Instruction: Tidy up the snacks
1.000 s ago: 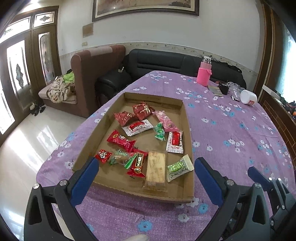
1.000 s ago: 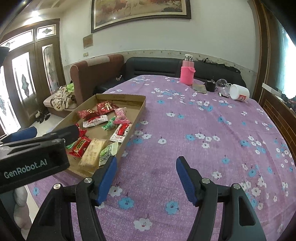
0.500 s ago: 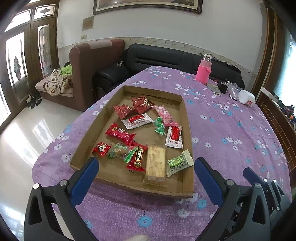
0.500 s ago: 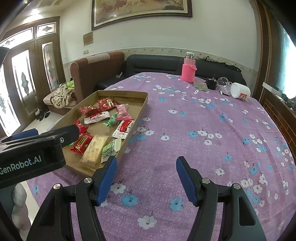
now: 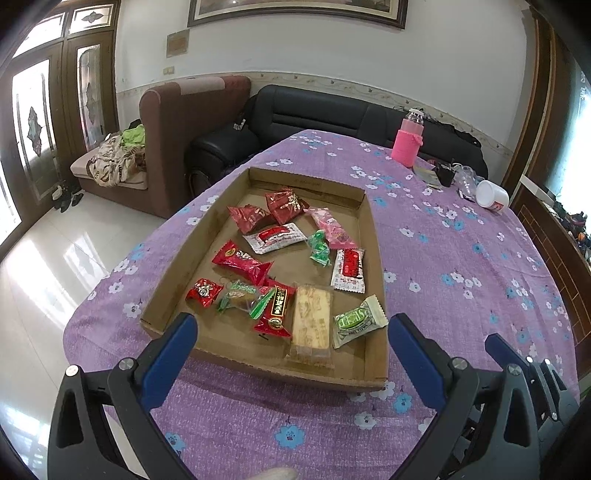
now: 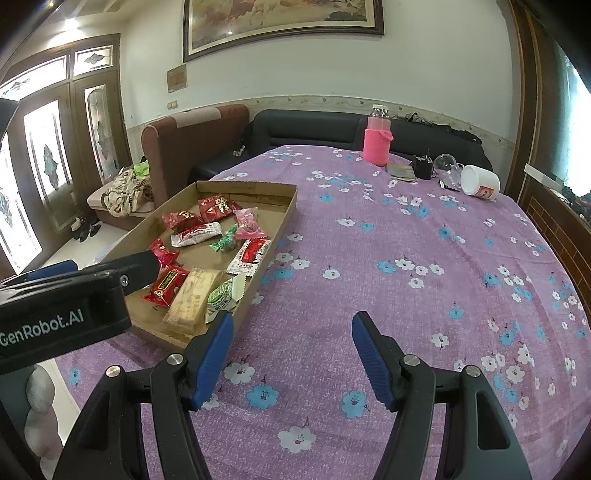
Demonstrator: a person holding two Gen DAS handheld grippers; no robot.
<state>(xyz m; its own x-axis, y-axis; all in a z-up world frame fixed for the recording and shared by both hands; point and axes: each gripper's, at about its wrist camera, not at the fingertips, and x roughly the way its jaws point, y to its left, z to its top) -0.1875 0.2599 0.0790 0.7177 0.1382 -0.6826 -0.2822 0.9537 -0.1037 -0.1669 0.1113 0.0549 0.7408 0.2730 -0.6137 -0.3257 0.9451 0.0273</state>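
Left gripper (image 6: 92, 280) body covers the near-left part of the cardboard tray (image 6: 280, 218) in the right wrist view, hiding the small red candy and most of the long red packet (image 6: 162, 253). Print on the snack wrappers, e.g. the green-label packet (image 5: 356, 321), too small to read; small dark items (image 6: 423, 168) by the pink bottle (image 6: 376, 142) at the far end too small to identify. Framed picture (image 5: 295, 11) cut off by the top edge in the left wrist view
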